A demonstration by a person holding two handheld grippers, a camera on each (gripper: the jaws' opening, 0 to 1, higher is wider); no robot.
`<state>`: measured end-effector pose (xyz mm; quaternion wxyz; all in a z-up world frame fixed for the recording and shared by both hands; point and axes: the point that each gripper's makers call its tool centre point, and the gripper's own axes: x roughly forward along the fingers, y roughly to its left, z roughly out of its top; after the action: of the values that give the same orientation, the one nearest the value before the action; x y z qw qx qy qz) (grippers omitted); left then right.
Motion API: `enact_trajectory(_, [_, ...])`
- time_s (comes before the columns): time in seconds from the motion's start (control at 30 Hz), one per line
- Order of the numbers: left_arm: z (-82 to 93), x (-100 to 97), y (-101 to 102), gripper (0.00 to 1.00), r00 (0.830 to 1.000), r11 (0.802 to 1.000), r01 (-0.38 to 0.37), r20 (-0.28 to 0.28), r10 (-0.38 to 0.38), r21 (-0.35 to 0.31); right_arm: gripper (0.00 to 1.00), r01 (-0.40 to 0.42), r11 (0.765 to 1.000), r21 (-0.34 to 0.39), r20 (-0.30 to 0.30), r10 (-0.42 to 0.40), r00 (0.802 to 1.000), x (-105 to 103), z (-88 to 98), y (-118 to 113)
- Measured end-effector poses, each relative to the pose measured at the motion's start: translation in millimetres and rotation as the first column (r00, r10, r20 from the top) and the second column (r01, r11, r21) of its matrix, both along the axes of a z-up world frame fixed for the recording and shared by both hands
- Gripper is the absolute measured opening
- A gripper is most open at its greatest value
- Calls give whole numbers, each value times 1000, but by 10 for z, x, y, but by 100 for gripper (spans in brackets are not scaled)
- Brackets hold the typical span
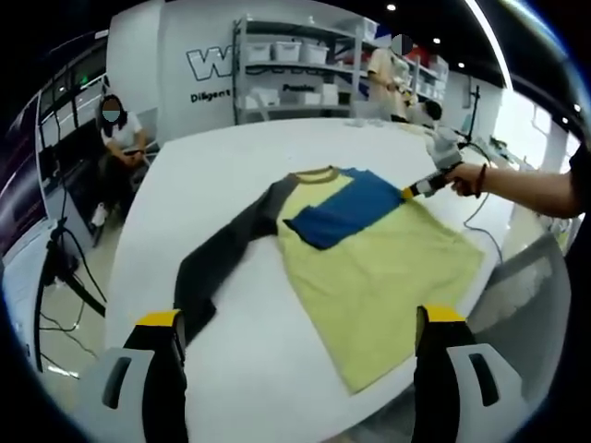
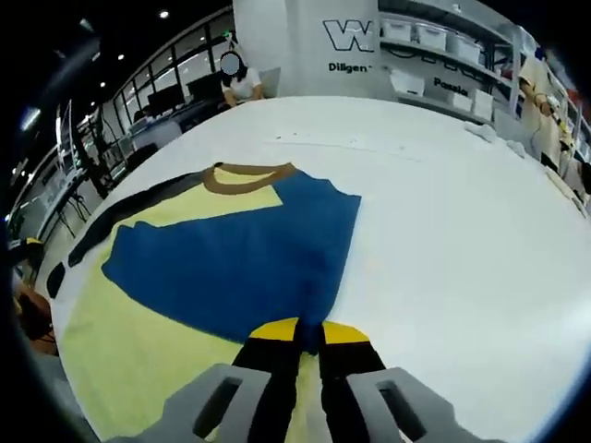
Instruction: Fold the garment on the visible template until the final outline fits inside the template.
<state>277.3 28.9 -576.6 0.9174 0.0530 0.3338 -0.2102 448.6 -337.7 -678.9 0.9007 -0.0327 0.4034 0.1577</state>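
Note:
The garment lies flat on the white table point(image 1: 231, 166), with a pale yellow body point(image 1: 388, 277), a brown collar point(image 1: 317, 174) and a dark grey sleeve point(image 1: 222, 254) stretched out to the left. Its blue sleeve point(image 1: 346, 210) is folded across the chest. My right gripper point(image 1: 413, 190), held in a person's hand, is shut on the blue sleeve's end. In the right gripper view the jaws point(image 2: 309, 332) pinch the blue sleeve point(image 2: 240, 263) over the yellow body point(image 2: 129, 360), below the collar point(image 2: 245, 177). My left gripper point(image 1: 301, 318) hangs open above the table's near edge, holding nothing.
A person sits on a chair point(image 1: 120, 138) beyond the table's far left corner. Shelving with white bins point(image 1: 295, 65) stands behind the table, and another person point(image 1: 383, 78) stands by it. Cables point(image 1: 65, 268) trail on the floor to the left.

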Motion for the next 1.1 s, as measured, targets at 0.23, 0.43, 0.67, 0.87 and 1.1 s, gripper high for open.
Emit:
enact_trajectory(0.23, [-6, 10, 14, 99, 1000, 1000, -1, -1, 1, 3, 0, -12, 999, -42, -6, 12, 1000, 20, 3, -134])
enact_trajectory(0.43, [-8, 16, 24, 99, 1000, 1000, 0, -2, 0, 8, 0, 7, 997, -72, -9, -8, 1000, 20, 18, -331])
enact_trajectory(0.67, [-24, 35, 19, 99, 1000, 1000, 3, -7, -3, 11, 0, 17, 995, -101, -14, -19, 1000, 14, 24, -527])
enact_trajectory(0.87, [-43, 49, 17, 98, 1000, 1000, 4, -11, -4, 14, 0, 17, 991, -133, -15, -19, 1000, 29, 30, -676])
enact_trajectory(1.1, [-71, 69, 18, 98, 1000, 1000, 4, -19, -3, 19, 0, 11, 986, -166, -18, -14, 1000, 86, 32, -853])
